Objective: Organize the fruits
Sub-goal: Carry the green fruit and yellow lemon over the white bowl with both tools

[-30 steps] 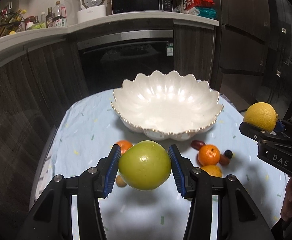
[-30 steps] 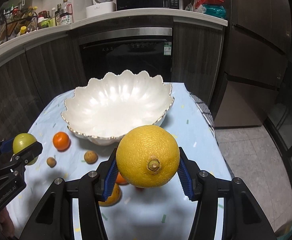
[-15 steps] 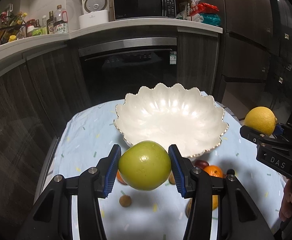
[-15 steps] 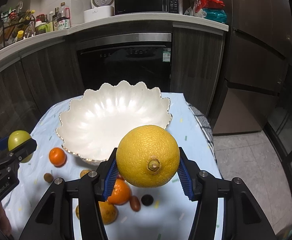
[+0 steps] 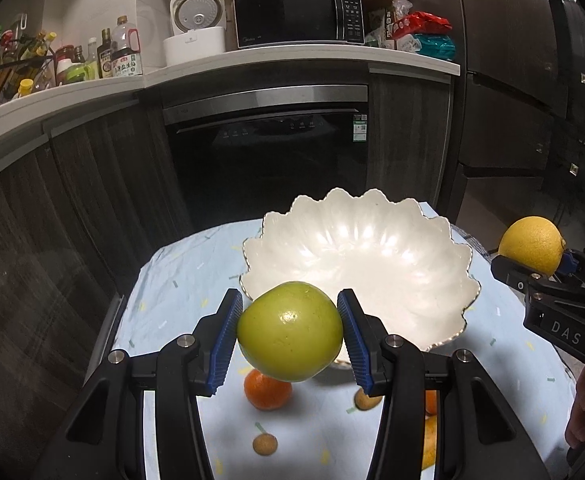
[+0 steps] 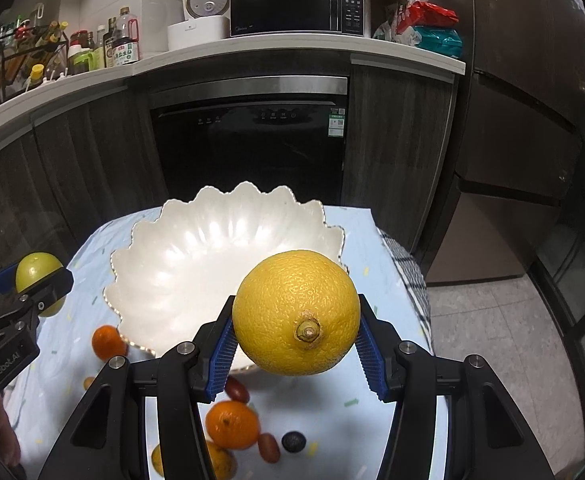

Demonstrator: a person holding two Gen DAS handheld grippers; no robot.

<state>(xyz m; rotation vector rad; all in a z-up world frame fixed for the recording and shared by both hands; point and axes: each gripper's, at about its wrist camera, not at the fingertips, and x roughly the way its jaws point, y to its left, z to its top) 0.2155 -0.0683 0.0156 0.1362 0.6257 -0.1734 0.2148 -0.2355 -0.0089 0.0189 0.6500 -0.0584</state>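
Kitchen cabinets and a dark oven face me across the blue-clothed table (image 5: 164, 280). My left gripper (image 5: 290, 334) clamps a green apple (image 5: 290, 332), my right gripper (image 6: 296, 338) a yellow lemon (image 6: 296, 312); both hang just short of the white scalloped bowl (image 5: 372, 256), small fruits below them.

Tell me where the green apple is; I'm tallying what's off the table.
Left wrist view, centre: the green apple is clamped in the left tool, above the cloth, before the white bowl.
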